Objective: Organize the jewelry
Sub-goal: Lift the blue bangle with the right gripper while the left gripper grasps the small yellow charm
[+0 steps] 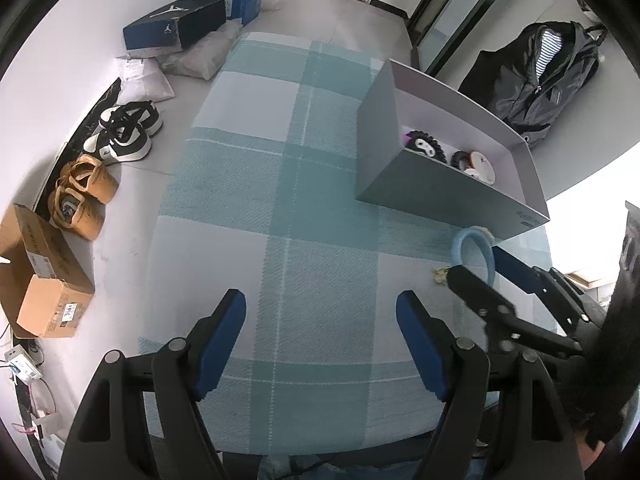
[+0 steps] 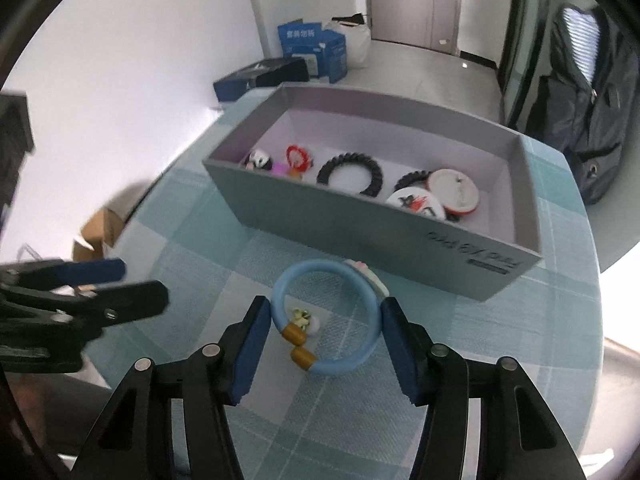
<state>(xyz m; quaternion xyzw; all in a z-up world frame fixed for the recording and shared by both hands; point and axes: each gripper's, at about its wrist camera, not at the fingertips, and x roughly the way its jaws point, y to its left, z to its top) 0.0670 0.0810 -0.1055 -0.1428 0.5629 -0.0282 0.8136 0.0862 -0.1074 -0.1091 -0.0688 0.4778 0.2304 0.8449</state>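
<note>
Jaws of the right gripper [image 2: 324, 344] stand open around the blue bracelet [image 2: 370, 316], lying flat, its gold-capped gap toward the frame's lower left; left gripper [image 1: 320, 340] open, empty.

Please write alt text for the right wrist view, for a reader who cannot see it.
The open right hand-held gripper straddles a light blue bracelet lying on a checked tablecloth. Behind it stands a grey box holding black hair ties and round badges; the left hand-held gripper enters from the left.
</note>
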